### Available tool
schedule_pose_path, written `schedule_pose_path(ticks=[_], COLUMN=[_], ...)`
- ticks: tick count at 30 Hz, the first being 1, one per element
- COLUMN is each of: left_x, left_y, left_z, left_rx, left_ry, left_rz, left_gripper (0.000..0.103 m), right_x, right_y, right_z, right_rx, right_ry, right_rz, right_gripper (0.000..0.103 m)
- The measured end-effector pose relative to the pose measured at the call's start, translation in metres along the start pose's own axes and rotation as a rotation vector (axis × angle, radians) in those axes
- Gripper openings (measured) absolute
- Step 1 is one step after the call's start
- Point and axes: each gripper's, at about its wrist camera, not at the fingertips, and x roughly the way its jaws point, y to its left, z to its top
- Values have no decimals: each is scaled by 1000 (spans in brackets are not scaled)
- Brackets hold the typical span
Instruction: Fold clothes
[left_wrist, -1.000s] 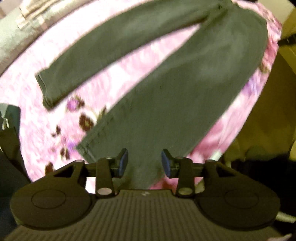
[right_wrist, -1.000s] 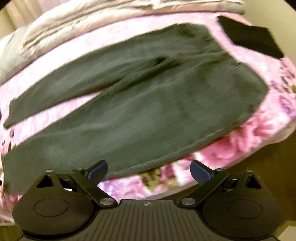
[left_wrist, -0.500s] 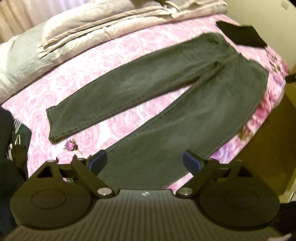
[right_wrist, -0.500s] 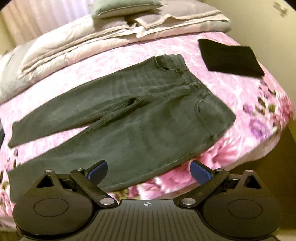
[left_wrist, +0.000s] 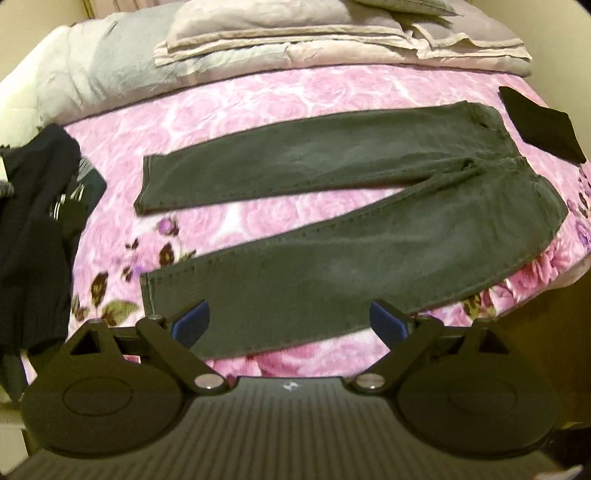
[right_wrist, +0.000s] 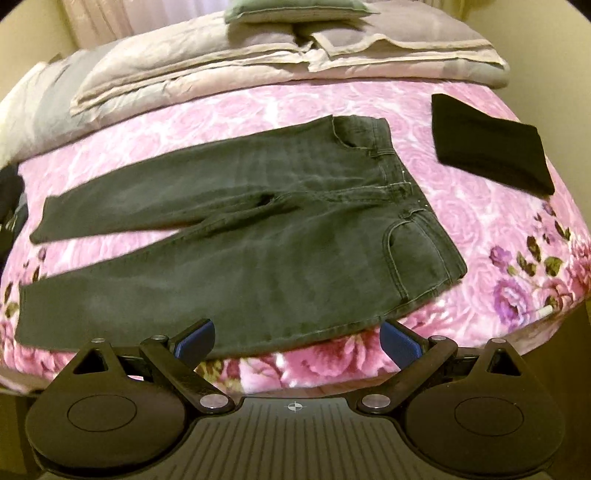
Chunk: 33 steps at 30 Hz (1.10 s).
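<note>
On the pink flowered bed (right_wrist: 480, 236), dark jeans (right_wrist: 258, 240) spread flat, legs splayed apart; left tongs (left_wrist: 290, 321), jaws just opened, and right tongs (right_wrist: 297, 338), both wide and empty above; first fold pending, likely needing one leg gripped.

Dark jeans on a rose-printed pink bed

The dark grey-green denim jeans (right_wrist: 258, 236) carry pale stitching; the plush blanket (left_wrist: 295, 96) is pink with white roses, purple blooms and green leaves at its edge; a folded black cloth (right_wrist: 487, 147), beige and grey bedding (right_wrist: 258, 55), and blue gripper pads (left_wrist: 190, 323).
</note>
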Motion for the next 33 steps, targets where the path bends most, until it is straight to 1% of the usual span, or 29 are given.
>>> schedule_pose_path(ticks=[4,8,10,12,17,23,33], left_x=[-2,-2,-5,-5,-3,-6,-14], left_y=[-1,1,4,9,21,32,46], left_z=[-10,-16,-18,-22,-32,-43,-55], left_rx=[28,61,76,68,76,74,86], left_ry=[2,-1,-20,-27,-18,-28,-43], left_rz=[-11,-39,-54,-66,-83,-87,-94], left_gripper=[92,92,92,92,92,92,92], right_x=[-4,-12,-17,-20,-27,-31,-32], right_y=[9,23,31,39,54,65,82], right_z=[-12,-20,-20,-22,-30,-39,-44], right_rx=[6,13,11,2,-6,-14,-35], right_ry=[-3,-16,-16,-18,-22,-30,-41], right_rz=[3,-19,-19,-24,-39,-49,-57], right_gripper=[99,99,99,99,99,99,99])
